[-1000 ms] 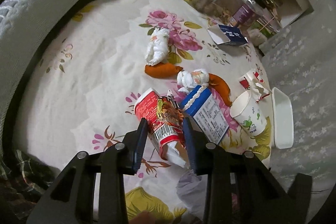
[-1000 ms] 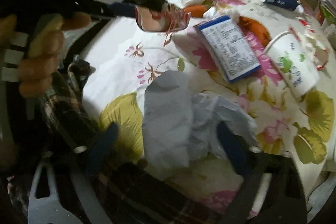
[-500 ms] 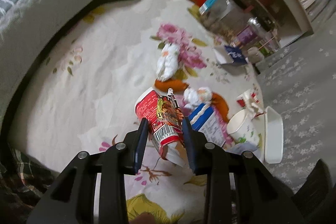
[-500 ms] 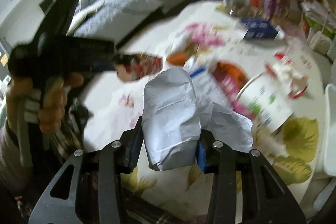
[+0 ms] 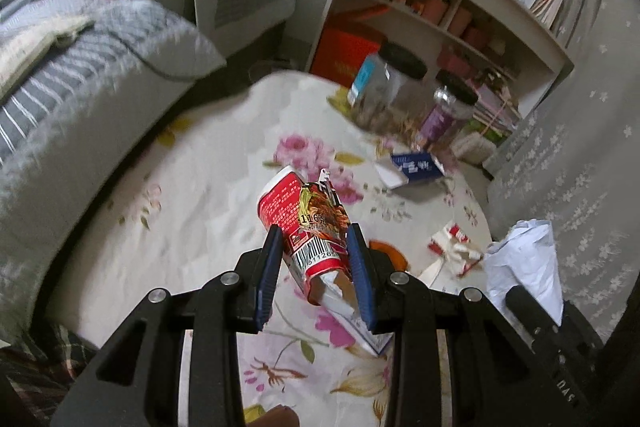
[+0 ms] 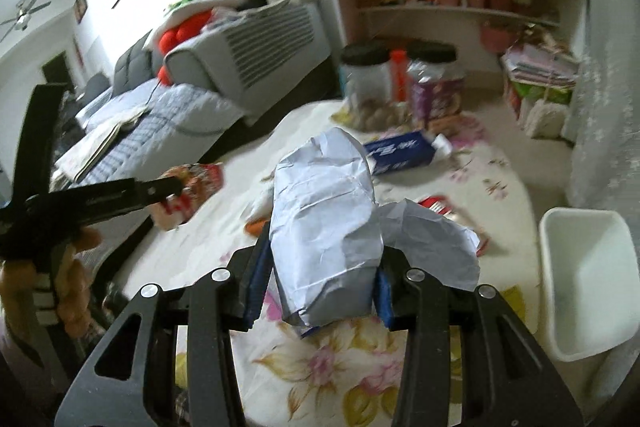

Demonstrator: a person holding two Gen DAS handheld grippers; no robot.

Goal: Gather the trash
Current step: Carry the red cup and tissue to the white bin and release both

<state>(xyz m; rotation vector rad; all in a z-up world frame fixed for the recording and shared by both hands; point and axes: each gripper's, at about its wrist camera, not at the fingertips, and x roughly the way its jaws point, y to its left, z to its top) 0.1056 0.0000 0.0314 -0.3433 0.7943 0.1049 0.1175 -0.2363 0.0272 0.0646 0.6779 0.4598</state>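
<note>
1. The left gripper [image 5: 314, 269] has a crushed snack carton [image 5: 308, 227] between its pads, above the table [image 5: 192, 211].
2. Ahead of it and to its right lies an opened box [image 5: 412, 169]; two jars [image 5: 384, 91] stand beyond that.
3. The right gripper [image 6: 320, 283] clamps crumpled paper [image 6: 324, 227].
4. A tub [image 6: 588, 283] sits to its right, off the table's edge.
5. Shelves [image 6: 452, 7] stand behind the jars.
</note>
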